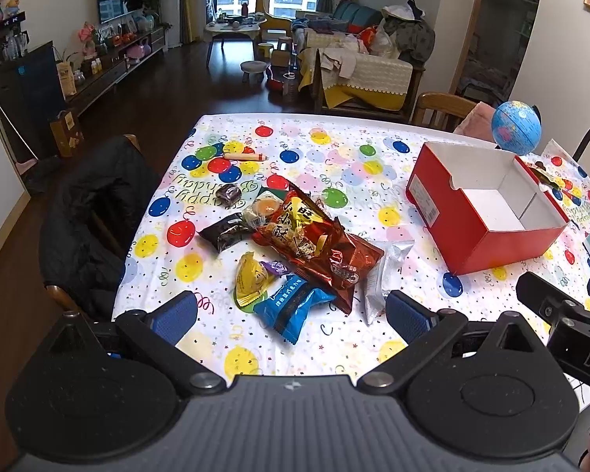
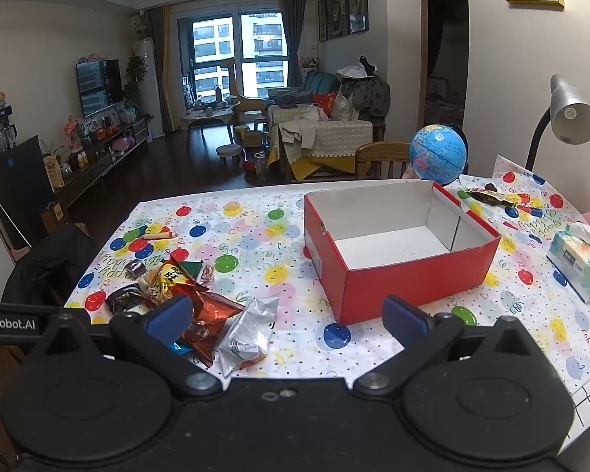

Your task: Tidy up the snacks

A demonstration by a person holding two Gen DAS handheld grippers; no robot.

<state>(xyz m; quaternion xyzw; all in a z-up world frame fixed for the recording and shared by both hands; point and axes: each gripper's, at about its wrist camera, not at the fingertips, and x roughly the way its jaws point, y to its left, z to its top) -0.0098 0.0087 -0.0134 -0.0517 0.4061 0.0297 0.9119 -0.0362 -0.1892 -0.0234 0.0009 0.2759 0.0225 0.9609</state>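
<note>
I hold my left tool point(image 1: 291, 314) wide and empty above the heap of crinkly foil snack packets point(image 1: 295, 244) at frame centre on the balloon-print bench point(image 1: 373, 149). My right tool point(image 2: 287, 316) gapes empty too, low before the open red cardboard box point(image 2: 397, 271), centre-right.

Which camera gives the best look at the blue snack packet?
The left wrist view: the blue snack packet lies in full sight between the open left tongs. In the right wrist view only a blue sliver peeks out behind a finger of the open right tongs.
</note>
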